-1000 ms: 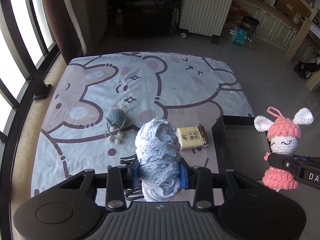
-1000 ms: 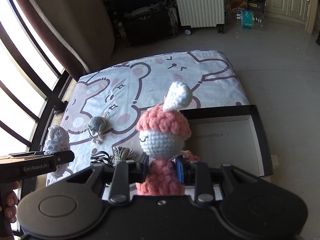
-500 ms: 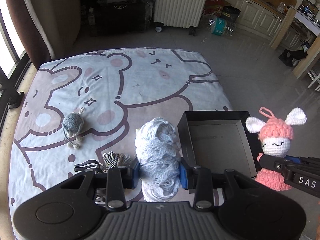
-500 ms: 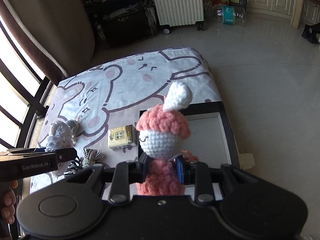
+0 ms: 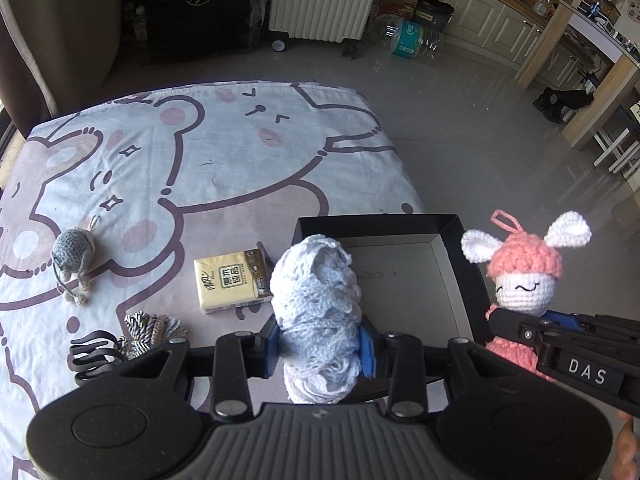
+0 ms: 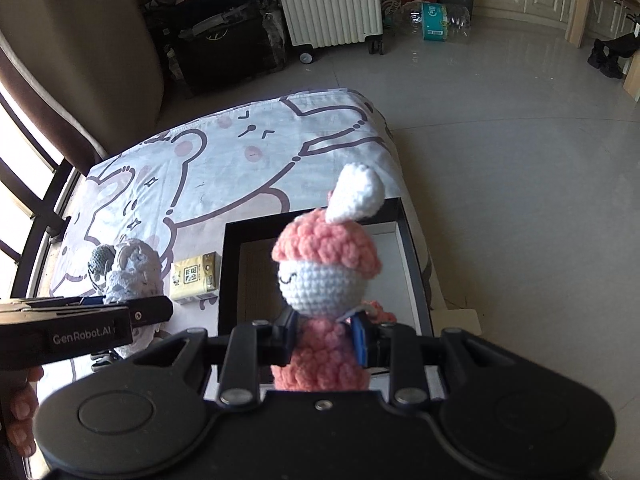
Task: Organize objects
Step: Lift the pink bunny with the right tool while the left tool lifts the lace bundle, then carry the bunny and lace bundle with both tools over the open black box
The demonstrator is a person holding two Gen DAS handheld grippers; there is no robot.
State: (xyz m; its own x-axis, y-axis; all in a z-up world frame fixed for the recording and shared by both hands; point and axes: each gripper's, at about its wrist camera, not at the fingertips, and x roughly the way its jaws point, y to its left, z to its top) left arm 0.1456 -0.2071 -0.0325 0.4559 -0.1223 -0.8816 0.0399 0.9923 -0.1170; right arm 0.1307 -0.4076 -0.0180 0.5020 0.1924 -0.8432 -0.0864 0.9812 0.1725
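Left tool (image 5: 320, 354): I hold the pale blue crochet bundle (image 5: 316, 292) tightly between its pads, above the near-left edge of the black box (image 5: 460, 276).
Right tool (image 6: 322, 338): it clamps the pink bunny doll (image 6: 326, 280) at the body, head up, over the box, so I can lower it inside.
Box: seems empty, partly hidden.
Mattress (image 5: 224, 160): tissue pack (image 5: 230, 280) and grey knitted toy (image 5: 74, 250) wait there.

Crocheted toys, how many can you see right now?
3. The pink bunny doll is in the right gripper; the pale blue knit toy is in the left gripper; the small grey toy lies on the bedsheet. Others may be hidden.
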